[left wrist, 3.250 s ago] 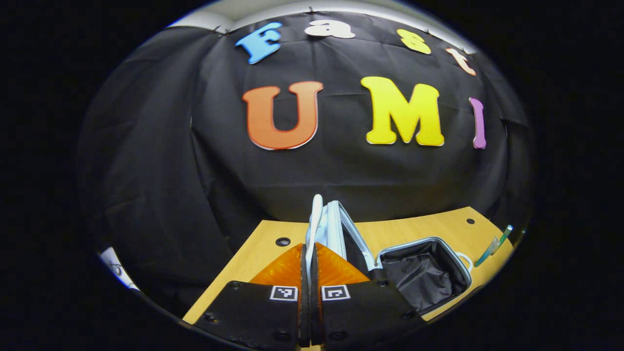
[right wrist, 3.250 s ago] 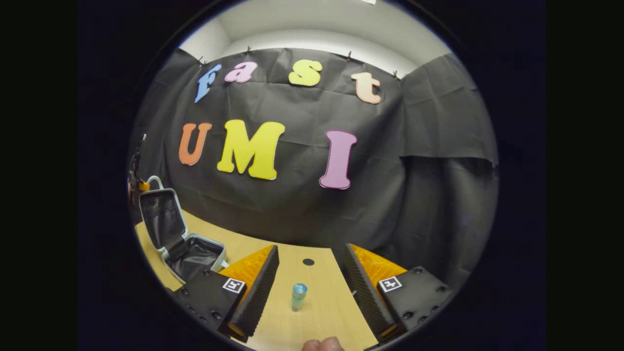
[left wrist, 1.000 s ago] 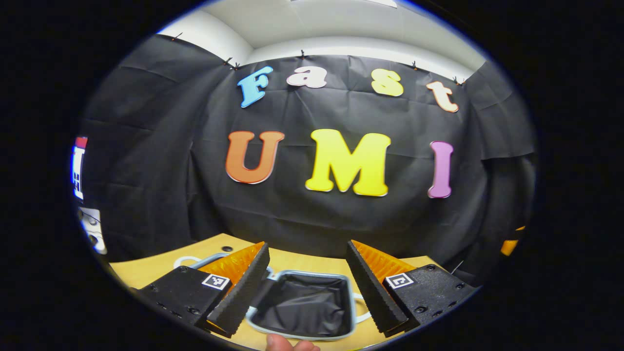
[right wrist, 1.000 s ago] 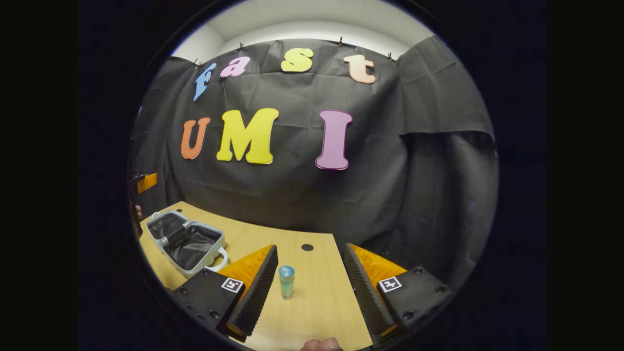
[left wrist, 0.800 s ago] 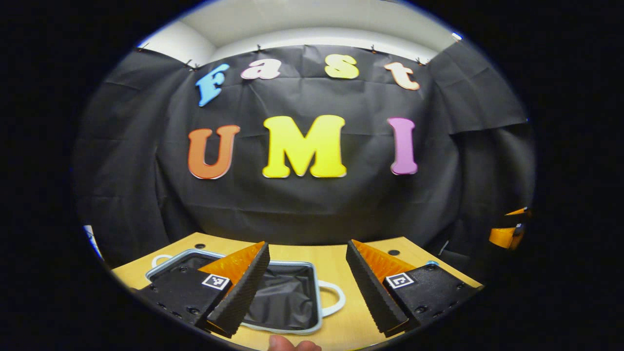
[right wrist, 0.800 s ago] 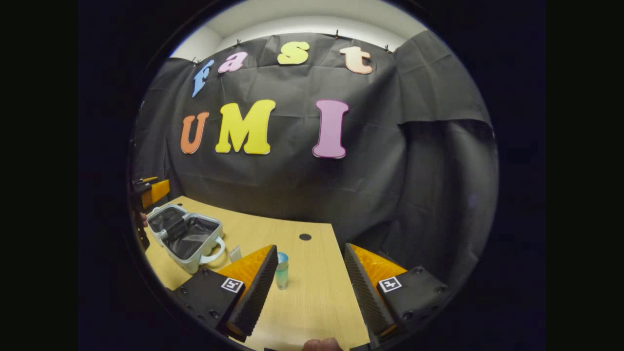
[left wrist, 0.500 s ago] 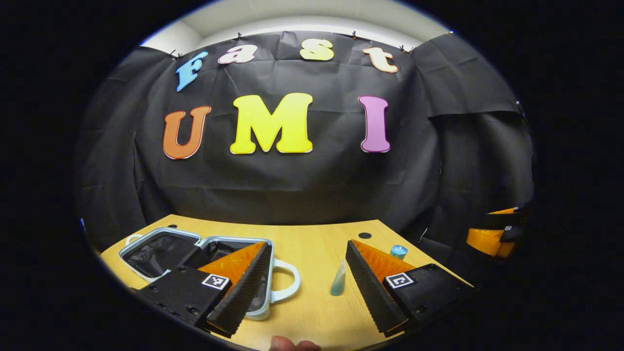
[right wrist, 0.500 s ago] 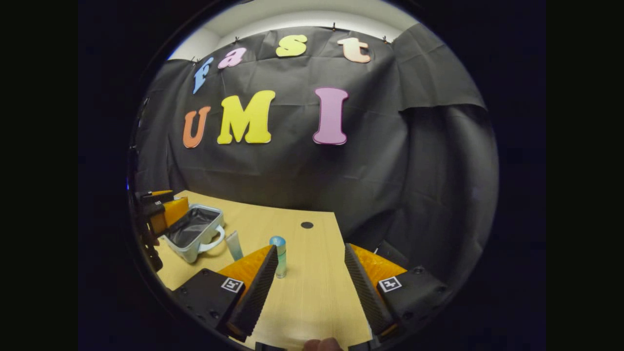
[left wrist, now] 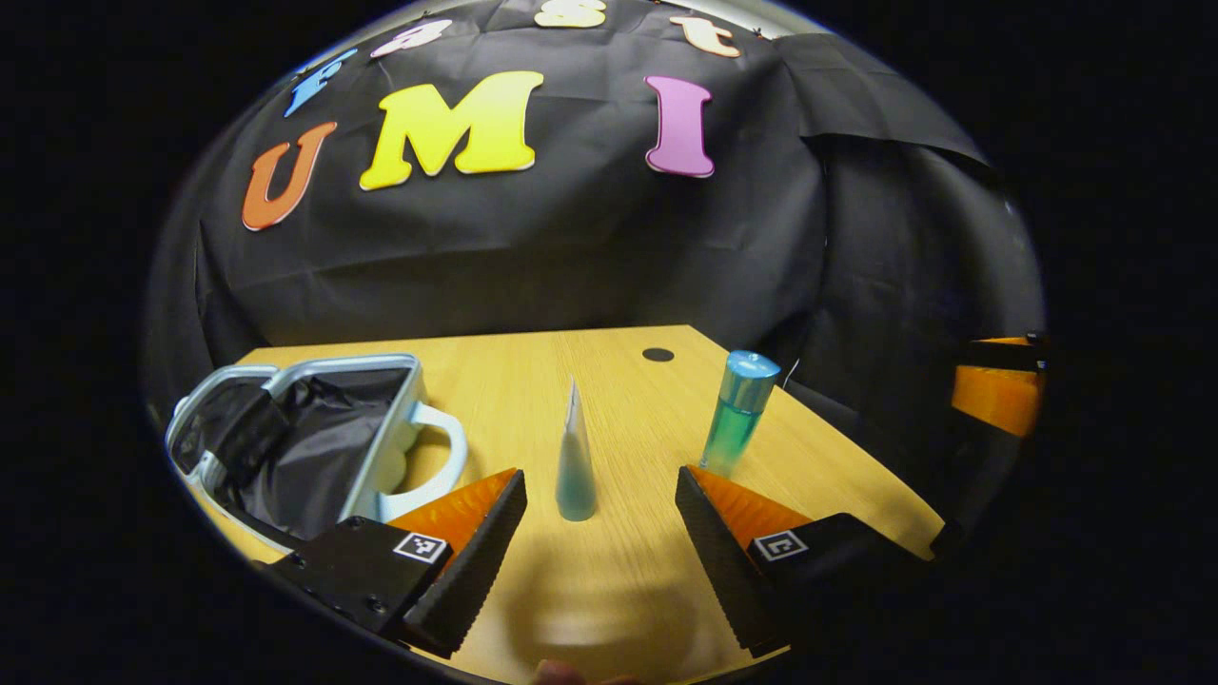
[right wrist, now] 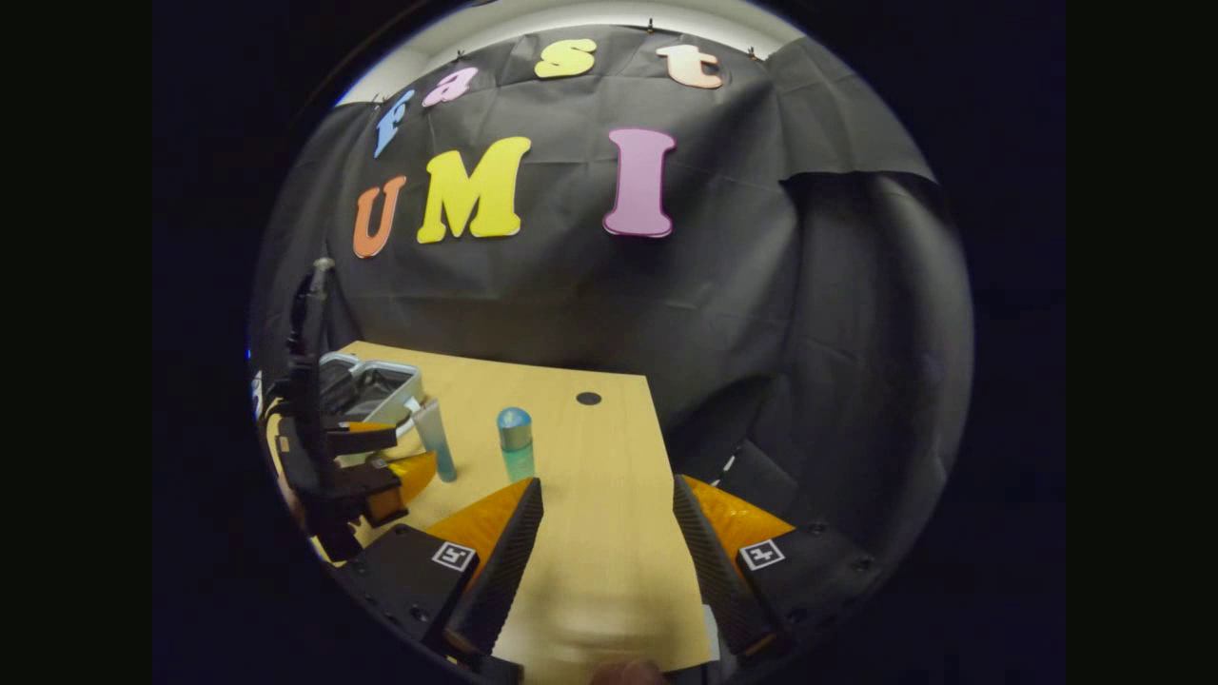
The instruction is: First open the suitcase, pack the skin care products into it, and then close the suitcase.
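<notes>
Swung right from the open grey suitcase (left wrist: 285,438), left gripper (left wrist: 599,518), jaws spread, faces the upright teal squeeze tube (left wrist: 575,466); right gripper (right wrist: 607,533) released.

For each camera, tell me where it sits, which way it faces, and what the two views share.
Left gripper view: rides on the left gripper, low over the table, looking along its open fingers at the upright tube; the suitcase lies open to one side, the bottle to the other.
Right gripper view: rides on the right gripper, facing the table's far edge and the black wall; fingers open, with a fingertip at the bottom edge.
Shared: tube, bottle, suitcase; the left gripper appears here.
</notes>
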